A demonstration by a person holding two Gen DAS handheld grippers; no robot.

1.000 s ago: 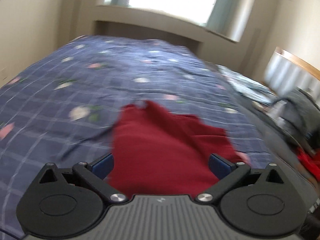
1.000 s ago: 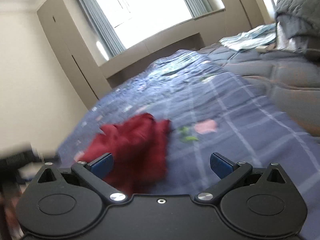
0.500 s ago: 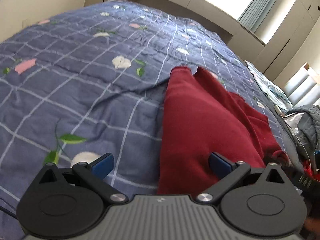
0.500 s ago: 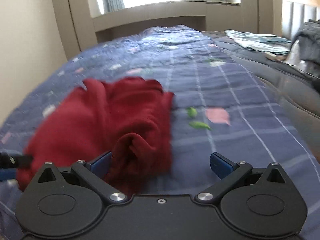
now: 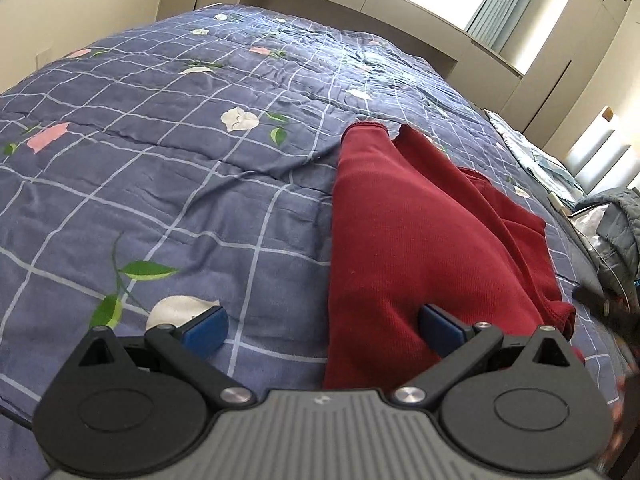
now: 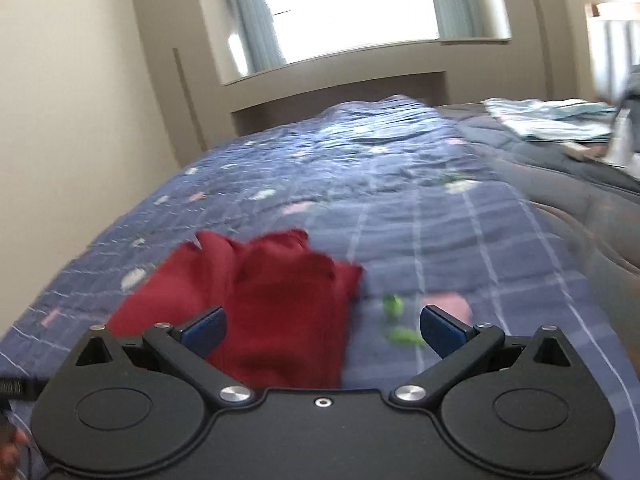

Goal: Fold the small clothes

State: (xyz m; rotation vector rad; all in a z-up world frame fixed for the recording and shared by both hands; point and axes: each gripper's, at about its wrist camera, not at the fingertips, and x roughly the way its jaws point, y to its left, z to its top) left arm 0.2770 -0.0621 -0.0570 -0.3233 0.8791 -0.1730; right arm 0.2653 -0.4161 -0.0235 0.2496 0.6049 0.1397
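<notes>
My left claw (image 5: pixel 322 326) is released, its blue pads spread wide and holding nothing; the right-hand pad (image 5: pixel 440 328) sits over the near part of the red garment (image 5: pixel 420 240), though I cannot tell whether it touches the cloth. The garment lies crumpled on the bed, running from my 6 o'clock up toward 1 o'clock, with two loose ends at its far tip. My right claw (image 6: pixel 322 326) is likewise released and empty; from its blurred view the same red garment (image 6: pixel 264 300) lies at about 10 o'clock of the gap, its near edge passing between the pads.

Under everything is a blue quilt (image 5: pixel 160 160) with a pale grid and printed flowers, pink and white, with green leaves; it is wrinkled near the garment. At 3 o'clock in the left view a grey padded jacket (image 5: pixel 618 224) lies at the bed's edge. Beyond the bed I see a bright window (image 6: pixel 352 4) with bluish curtains (image 6: pixel 250 16), a beige ledge beneath it, and plain cream walls. Folded pale-blue cloth (image 6: pixel 548 118) rests at 2 o'clock in the right view.
</notes>
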